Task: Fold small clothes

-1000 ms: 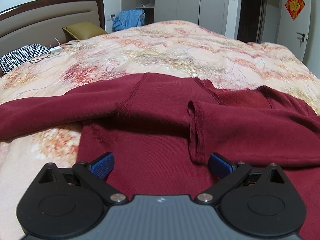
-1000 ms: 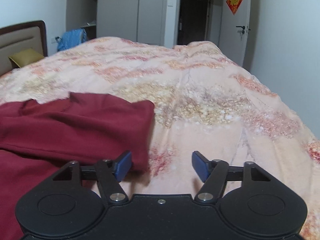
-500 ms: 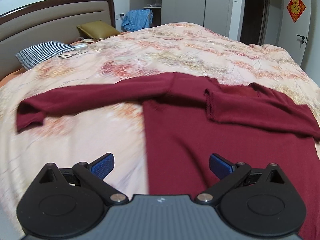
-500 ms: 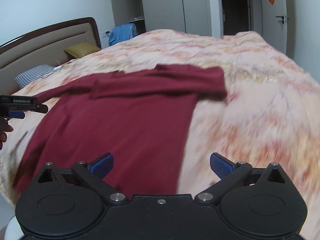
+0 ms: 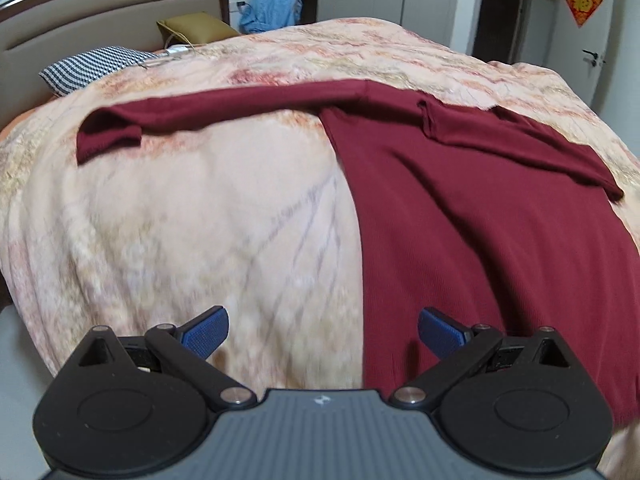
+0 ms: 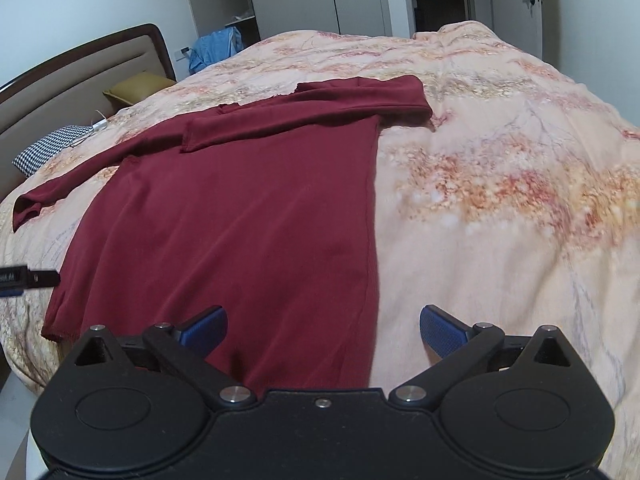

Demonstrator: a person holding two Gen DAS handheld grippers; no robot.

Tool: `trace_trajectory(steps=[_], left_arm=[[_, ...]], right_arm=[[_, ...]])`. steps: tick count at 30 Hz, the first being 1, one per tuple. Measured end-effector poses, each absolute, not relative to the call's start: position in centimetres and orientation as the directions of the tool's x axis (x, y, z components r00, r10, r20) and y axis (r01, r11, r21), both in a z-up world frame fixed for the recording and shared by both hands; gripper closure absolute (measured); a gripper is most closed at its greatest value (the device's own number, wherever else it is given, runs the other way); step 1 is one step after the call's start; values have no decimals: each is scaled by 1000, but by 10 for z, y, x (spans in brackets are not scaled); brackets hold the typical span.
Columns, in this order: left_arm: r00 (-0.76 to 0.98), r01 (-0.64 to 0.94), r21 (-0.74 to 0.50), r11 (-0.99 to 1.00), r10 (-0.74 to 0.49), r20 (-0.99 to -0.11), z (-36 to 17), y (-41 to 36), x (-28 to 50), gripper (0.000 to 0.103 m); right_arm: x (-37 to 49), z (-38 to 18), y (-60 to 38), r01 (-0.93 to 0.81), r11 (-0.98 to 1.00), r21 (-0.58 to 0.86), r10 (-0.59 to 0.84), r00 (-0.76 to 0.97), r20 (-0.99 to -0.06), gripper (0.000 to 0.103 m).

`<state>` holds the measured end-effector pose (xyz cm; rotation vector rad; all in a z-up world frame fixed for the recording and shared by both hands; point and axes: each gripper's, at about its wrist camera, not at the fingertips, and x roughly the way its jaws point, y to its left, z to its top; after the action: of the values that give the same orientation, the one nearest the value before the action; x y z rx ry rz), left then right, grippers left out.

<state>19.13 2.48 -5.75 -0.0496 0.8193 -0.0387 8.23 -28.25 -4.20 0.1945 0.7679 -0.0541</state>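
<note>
**Sweater flat on bed, both grippers empty**

Maroon sweater (image 6: 240, 216) lies on floral bedspread (image 6: 500, 184); 1 sleeve folded across chest, 1 stretched out. Left gripper (image 5: 323, 330) and right gripper (image 6: 323, 330): jaws apart, holding nothing. Hem hidden behind gripper bodies; near bedspread blurred.

The maroon long-sleeved top (image 6: 248, 216) is matt, finely ribbed knit cloth. The floral bedspread (image 6: 500, 168) looks like soft, smooth fabric, though blurred. The grippers' blue pads (image 5: 204, 330) appear textured; their bodies are matt black plastic.
</note>
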Motion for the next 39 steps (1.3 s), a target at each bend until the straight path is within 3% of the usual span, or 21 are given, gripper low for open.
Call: trace_trajectory(steps=[21,33,35,39], left_arm=[[655,65,-73,995,-97,-749,-68,9,171,2],[630,80,-179,981,-189,-753,-68,14,172,36],[627,81,-186,979,-195,-755,-67,13,172,42],[613,92,-199,976,-213,-761,-63,12,174,67]], right_arm=[[73,-43,-284,140,981,131,-9,717,-697,6],[76,-42,-281,144,978,148,2,711,-703,11],[76,-42,-280,147,978,149,0,711,-703,16],[76,-41,-276,132,980,149,12,708,-706,31]])
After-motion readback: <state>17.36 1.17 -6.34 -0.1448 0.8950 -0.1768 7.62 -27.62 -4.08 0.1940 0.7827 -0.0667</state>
